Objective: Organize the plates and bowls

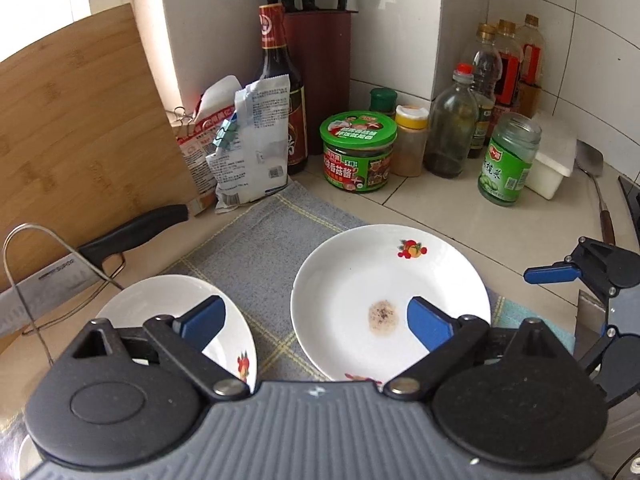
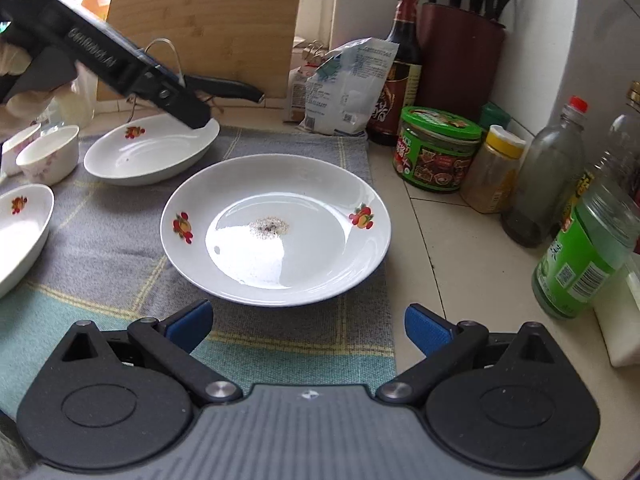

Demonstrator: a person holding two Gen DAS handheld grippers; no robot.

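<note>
While nothing is yet stacked, the soiled plate (image 2: pixel 276 228) lies mid-cloth (image 2: pixel 100 252); three more dishes sit apart left of the plate. Left gripper (image 1: pixel 316 322) and right gripper (image 2: pixel 308 328): wide apart, empty. Organizing appears barely begun.

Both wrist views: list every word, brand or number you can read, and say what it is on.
"SUPOR": on the knife blade.
Green-lidded jar: Chinese label print, too blurred to quote.
Green-labelled jar, dark sauce bottle, white packets: print too small or blurred.
Left gripper body: lettering unreadable.
</note>
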